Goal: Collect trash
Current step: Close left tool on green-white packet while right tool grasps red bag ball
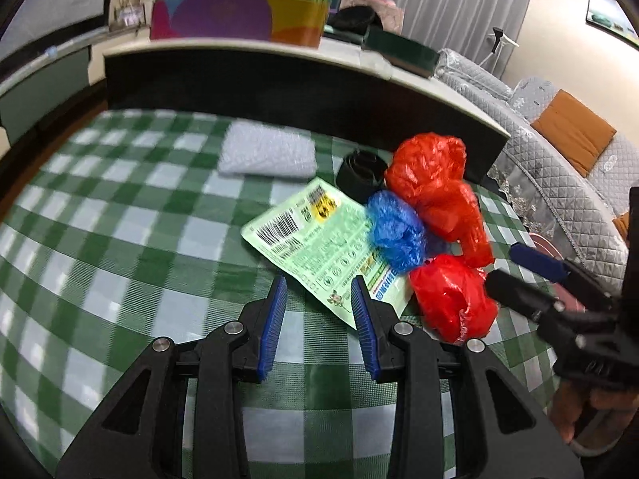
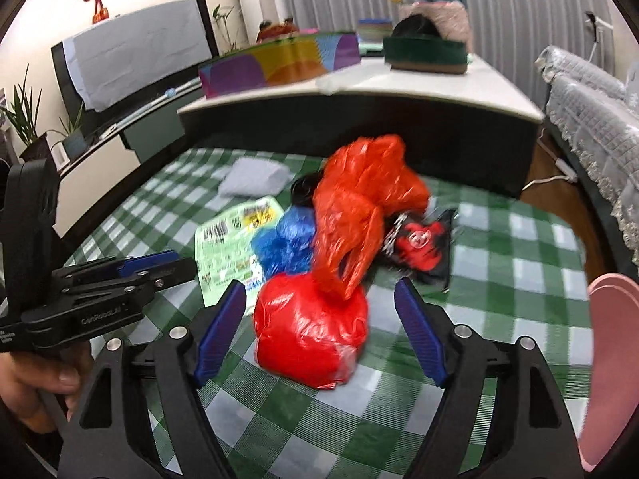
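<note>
A green-checked tablecloth (image 1: 120,239) covers the table, and the trash sits bunched near its far right part: a tall orange-red bag (image 2: 359,199) leaning over a round red bag (image 2: 311,331), a blue bag (image 2: 285,245) touching both, all overlapping a flat green wrapper (image 1: 311,239). The right gripper (image 2: 319,331) stands wide with the round red bag between its pads, untouched. The left gripper (image 1: 319,319) is narrower, empty, over the wrapper's near corner.

Left gripper (image 1: 319,299): black angular frame, ribbed blue pads, round silver screws at the pivots. Right gripper (image 2: 319,311): same build; the left one's side bears white lettering.
</note>
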{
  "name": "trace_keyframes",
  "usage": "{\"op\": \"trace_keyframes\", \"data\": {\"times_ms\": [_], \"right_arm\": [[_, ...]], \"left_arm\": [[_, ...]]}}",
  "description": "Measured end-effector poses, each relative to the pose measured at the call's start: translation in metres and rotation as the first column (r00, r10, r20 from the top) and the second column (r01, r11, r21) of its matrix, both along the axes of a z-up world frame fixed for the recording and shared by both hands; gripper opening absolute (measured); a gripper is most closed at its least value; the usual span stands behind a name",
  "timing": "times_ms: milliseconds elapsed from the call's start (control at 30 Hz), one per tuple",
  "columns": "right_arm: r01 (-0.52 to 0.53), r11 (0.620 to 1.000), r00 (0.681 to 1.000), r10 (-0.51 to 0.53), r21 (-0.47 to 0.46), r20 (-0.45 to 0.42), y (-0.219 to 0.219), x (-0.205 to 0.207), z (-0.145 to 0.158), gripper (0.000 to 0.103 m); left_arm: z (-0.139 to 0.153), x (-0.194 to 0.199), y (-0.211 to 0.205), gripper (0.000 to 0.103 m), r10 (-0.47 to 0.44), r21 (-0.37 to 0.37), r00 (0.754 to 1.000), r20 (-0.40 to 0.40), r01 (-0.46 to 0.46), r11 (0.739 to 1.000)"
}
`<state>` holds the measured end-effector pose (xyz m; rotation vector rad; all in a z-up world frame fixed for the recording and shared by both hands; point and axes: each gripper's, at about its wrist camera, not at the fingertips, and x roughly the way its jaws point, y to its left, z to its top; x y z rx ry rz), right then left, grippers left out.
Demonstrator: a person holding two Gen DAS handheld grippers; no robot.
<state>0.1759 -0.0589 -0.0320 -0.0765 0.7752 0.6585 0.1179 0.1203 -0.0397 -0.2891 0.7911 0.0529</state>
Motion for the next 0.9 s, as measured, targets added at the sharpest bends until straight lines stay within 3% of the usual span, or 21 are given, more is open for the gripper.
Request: {"op": "trace_keyframes", "data": {"times_ms": [300, 367, 467, 900], "right_arm": [[-0.02, 0.999, 0.996, 0.016, -0.048, -0.086, 0.009, 0.012, -0.024, 0.08], [-0.018, 0.999, 0.996, 0.014, -0.047, -0.089, 0.009, 0.013, -0.024, 0.077], [-0.029, 0.999, 0.994, 0.025, -0.036, -0.104, 0.01, 0.014, -0.025, 0.067], [0.015, 1.0, 0.999, -0.015, 0.006, -0.04, -0.01, -0.002, 0.003, 0.065]], "left_arm": [[-0.009, 0.018, -0.001, 0.033, -0.02, -0.049, 1.0, -0.018, 0.019, 0.999], [-0.008, 0.02, -0.003, 0.015, -0.026, -0.041, 1.0, -0.012, 0.025, 0.999], [-0.003, 0.019, -0.006, 0.007, -0.036, -0.029, 0.999, 0.008, 0.036, 0.999], [0.043, -0.006, -0.019, 0.0, -0.082, 0.033, 0.984, 0.158, 0.077, 0.996]]}}
